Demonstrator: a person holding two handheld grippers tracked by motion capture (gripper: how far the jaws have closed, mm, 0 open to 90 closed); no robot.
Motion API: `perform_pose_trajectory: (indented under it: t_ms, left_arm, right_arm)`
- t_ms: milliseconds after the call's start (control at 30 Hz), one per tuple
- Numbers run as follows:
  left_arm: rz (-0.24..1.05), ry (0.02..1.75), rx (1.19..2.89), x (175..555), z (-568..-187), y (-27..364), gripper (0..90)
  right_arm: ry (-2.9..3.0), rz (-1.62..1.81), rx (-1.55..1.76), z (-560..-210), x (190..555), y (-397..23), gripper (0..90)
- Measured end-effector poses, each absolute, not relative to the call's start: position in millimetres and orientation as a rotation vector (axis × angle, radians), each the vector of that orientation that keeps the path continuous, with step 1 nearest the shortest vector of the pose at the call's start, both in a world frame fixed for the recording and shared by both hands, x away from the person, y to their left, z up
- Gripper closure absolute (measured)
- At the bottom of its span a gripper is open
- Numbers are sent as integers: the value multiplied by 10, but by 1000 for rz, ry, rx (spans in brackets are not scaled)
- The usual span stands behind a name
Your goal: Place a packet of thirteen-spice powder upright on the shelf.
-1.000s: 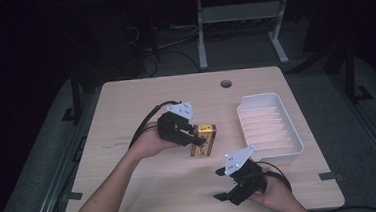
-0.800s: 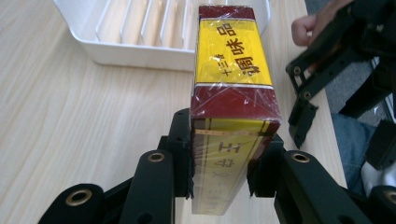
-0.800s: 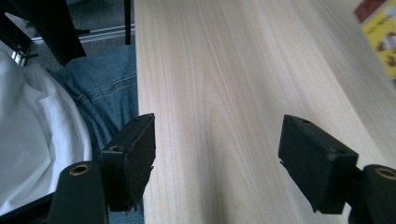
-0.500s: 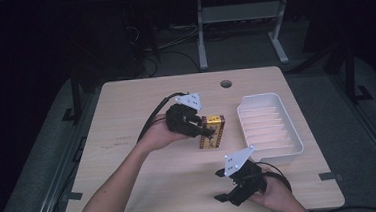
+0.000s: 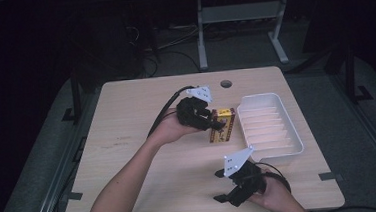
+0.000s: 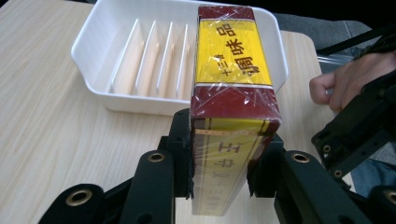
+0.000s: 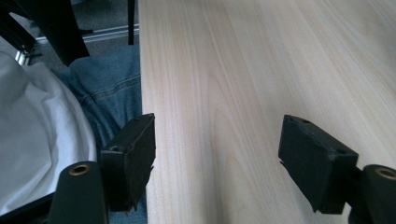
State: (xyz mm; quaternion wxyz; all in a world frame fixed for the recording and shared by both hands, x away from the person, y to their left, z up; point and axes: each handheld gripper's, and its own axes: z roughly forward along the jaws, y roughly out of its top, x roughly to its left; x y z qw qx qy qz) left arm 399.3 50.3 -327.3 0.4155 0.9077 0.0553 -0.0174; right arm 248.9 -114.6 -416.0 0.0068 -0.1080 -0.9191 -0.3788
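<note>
Nearest, at the table's (image 5: 128, 140) front edge: right gripper (image 5: 231, 195), well short of the tray (image 5: 272, 152), held low over bare wood. Jaws wide apart, nothing between them, seen plainly in the right gripper view (image 7: 217, 163). Blue jeans (image 7: 109, 93) and white cloth (image 7: 37, 149) just past the table edge there.

Farther in, near the middle of the table: left gripper (image 5: 216, 125), just left of the tray. Jaws clamped tight on a box (image 5: 222, 124), one pad on each narrow side. Red and yellow box, wrapped in clear shiny film, with dark letters on the yellow part. In the left gripper view (image 6: 219, 172), box (image 6: 231, 79) sticking straight out from the jaws, its far end over the tray's (image 6: 140, 100) near wall. Cannot tell if the box touches the tray or the wood.

Beyond the box: white tray with thin ribs inside, sitting on the right side of the table. No other thing inside it.

Farthest: small round hole (image 5: 226, 84) in the table, behind the tray, near the back edge. Past that, dark floor with grey metal legs (image 5: 202, 35) and cables.
</note>
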Motion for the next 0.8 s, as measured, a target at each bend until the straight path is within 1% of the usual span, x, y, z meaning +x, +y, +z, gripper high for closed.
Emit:
perform_pose_trajectory:
  t_ms: [567,800]
  left_arm:
    - [9,105,2285,4133,-2947,167,672]
    - [3,110,2255,4216,-2946,-48,672]
  right_arm:
    - [-2863,-1196,-319,-4158,2484,-1127,265]
    - [-2855,-1195,-319,-4157,2476,-1127,264]
